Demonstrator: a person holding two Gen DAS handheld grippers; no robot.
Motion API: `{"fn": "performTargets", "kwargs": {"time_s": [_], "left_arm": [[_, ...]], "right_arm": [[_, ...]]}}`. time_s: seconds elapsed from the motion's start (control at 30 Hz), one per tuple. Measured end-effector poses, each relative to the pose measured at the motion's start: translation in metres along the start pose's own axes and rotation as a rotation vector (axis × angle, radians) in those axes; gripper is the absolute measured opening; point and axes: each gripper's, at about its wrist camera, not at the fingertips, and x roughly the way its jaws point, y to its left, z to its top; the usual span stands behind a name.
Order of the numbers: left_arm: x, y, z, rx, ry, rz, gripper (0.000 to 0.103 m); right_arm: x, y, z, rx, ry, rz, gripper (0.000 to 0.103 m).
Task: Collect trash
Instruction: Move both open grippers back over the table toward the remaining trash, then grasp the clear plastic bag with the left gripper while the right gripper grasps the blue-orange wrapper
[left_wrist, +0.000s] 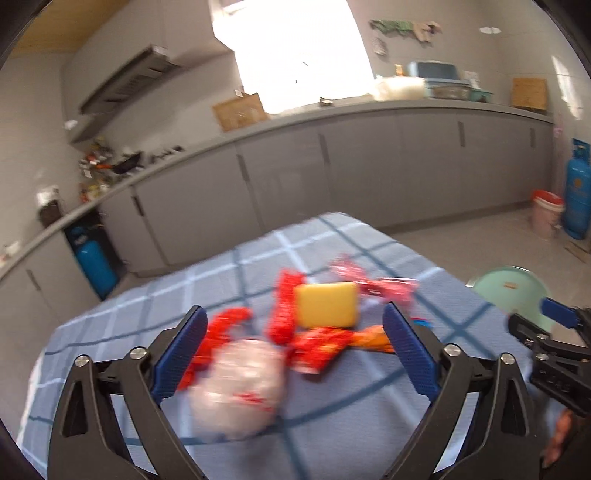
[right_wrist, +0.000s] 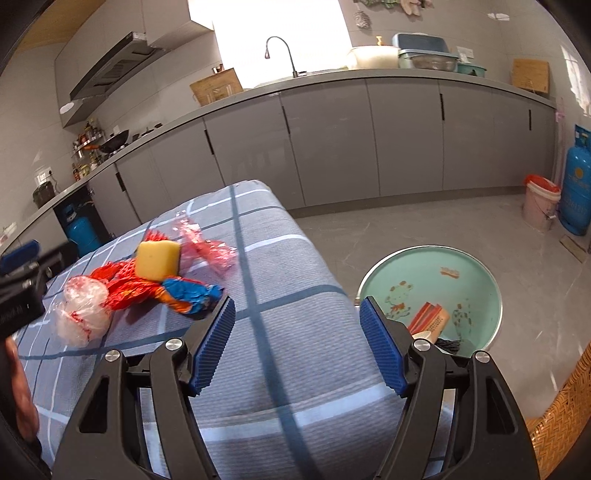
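A heap of trash lies on the blue checked tablecloth (left_wrist: 332, 417): red snack wrappers (left_wrist: 282, 310), a yellow sponge (left_wrist: 327, 304), a pink clear wrapper (left_wrist: 373, 282), an orange-and-blue wrapper (right_wrist: 184, 293) and a crumpled clear plastic bag (left_wrist: 240, 387). My left gripper (left_wrist: 295, 350) is open, its jaws either side of the plastic bag and red wrappers, just above them. My right gripper (right_wrist: 297, 343) is open and empty over the cloth's right edge, right of the heap (right_wrist: 147, 280). A mint-green round bin (right_wrist: 432, 291) on the floor holds a few bits of trash.
Grey kitchen cabinets (right_wrist: 332, 140) and a worktop with a sink tap (right_wrist: 280, 51) run along the back. Blue gas cylinders (right_wrist: 576, 192) and a pink bucket (right_wrist: 539, 206) stand at the right wall. A wicker edge (right_wrist: 561, 413) shows at lower right.
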Motion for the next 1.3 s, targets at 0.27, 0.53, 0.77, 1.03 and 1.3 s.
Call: {"fn": "performTargets", "kwargs": {"time_s": [0.27, 0.53, 0.77, 1.03, 1.3], "left_arm": [[0.052, 0.052, -0.031, -0.068, 0.196, 0.055, 0.095], [0.077, 0.054, -0.056, -0.137, 0.298, -0.030, 0.095], [0.091, 0.068, -0.070, -0.226, 0.345, -0.089, 0.093], [0.088, 0.064, -0.074, -0.236, 0.327, -0.139, 0.042], [0.082, 0.073, -0.075, -0.282, 0.293, -0.139, 0.034]], "right_arm": [[0.000, 0.035, -0.009, -0.074, 0.004, 0.031, 0.074], [0.003, 0.046, -0.012, -0.112, 0.017, 0.027, 0.075], [0.010, 0.054, -0.016, -0.138, 0.033, 0.024, 0.075], [0.021, 0.070, -0.001, -0.199, 0.030, 0.032, 0.075], [0.059, 0.098, 0.024, -0.283, 0.050, 0.046, 0.075]]}}
